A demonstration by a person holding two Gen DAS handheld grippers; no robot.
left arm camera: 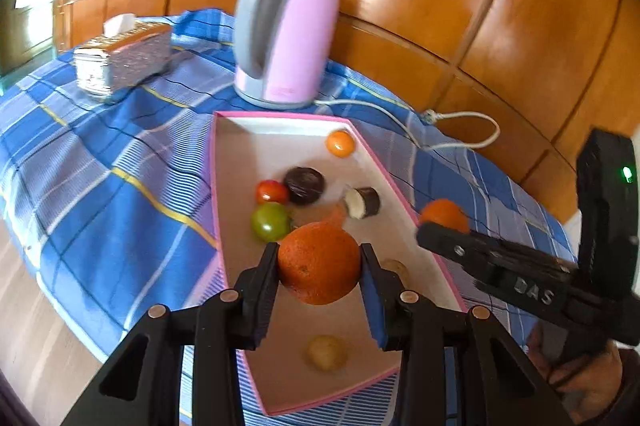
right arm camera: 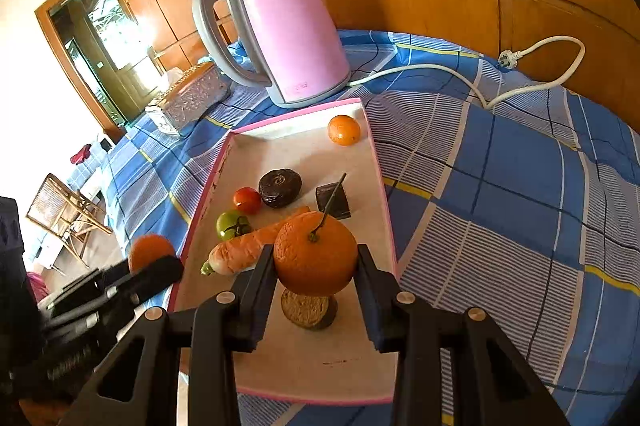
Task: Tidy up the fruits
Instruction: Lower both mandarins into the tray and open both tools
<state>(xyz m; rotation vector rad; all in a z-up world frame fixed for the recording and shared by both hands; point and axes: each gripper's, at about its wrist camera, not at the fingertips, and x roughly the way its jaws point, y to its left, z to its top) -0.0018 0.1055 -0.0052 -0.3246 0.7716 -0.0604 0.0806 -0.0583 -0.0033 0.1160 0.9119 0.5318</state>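
Your table (right arm camera: 520,185) wears a loose checked cloth, and the pink tray (right arm camera: 380,161) on it is crowded, so a dropped fruit may roll off. Your left tongs (left arm camera: 320,262) pinch one orange (left arm camera: 319,263) above the tray's near end; your right tongs (right arm camera: 316,258) pinch the stemmed orange (right arm camera: 315,253) above a cut brown piece (right arm camera: 309,310). Release low, or the round skins slip out.

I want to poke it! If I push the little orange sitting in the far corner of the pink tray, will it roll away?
Probably, a little. The small orange looks round and smooth, so a push should set it rolling. It sits close to the pink tray's far and right walls, so those would likely stop it quickly. It looks firm, so gentle poking shouldn't squash it.
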